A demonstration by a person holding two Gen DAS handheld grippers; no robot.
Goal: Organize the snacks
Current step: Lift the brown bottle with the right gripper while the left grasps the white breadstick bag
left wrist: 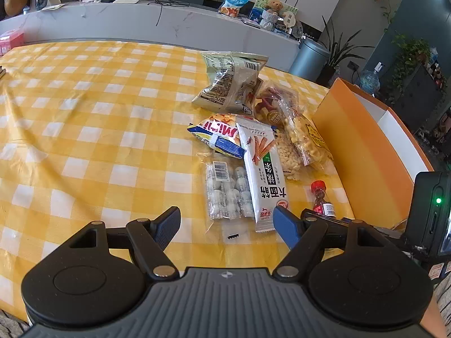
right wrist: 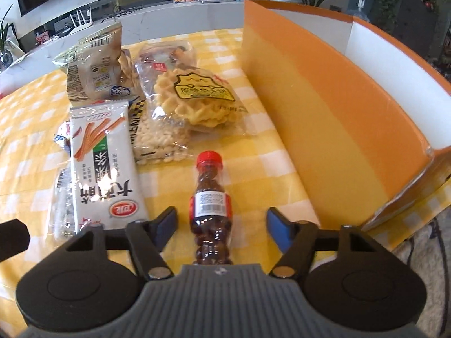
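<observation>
1. Progress: early, by my read. The orange cardboard box with white inner walls (right wrist: 324,107) stands open near the right edge of the yellow-and-white checked surface (left wrist: 84,112); what shows of its inside looks empty, the floor mostly hidden. All snacks are still out on the cloth in a cluster just left of the box.
2. Right gripper (right wrist: 222,222): jaws apart, straddling the small clear plastic bottle with red cap (right wrist: 210,197), pads not touching it. The bottle lies on its side, cap pointing away, filled with dark brown round pieces. Likely the first pick.
3. Left gripper (left wrist: 227,225): jaws wide apart, empty, hovering near the front edge of the surface over the pile.
4. Left to pack:
   - white flat foil packet with orange stick print (left wrist: 262,174), glossy
   - clear crinkly bag of yellow waffle-shaped crisps (right wrist: 197,104)
   - puffed beige pillow bag (left wrist: 231,84)
   - clear pack of white wrapped rounds (left wrist: 225,194)
   - blue-and-yellow bag (left wrist: 217,138)
</observation>
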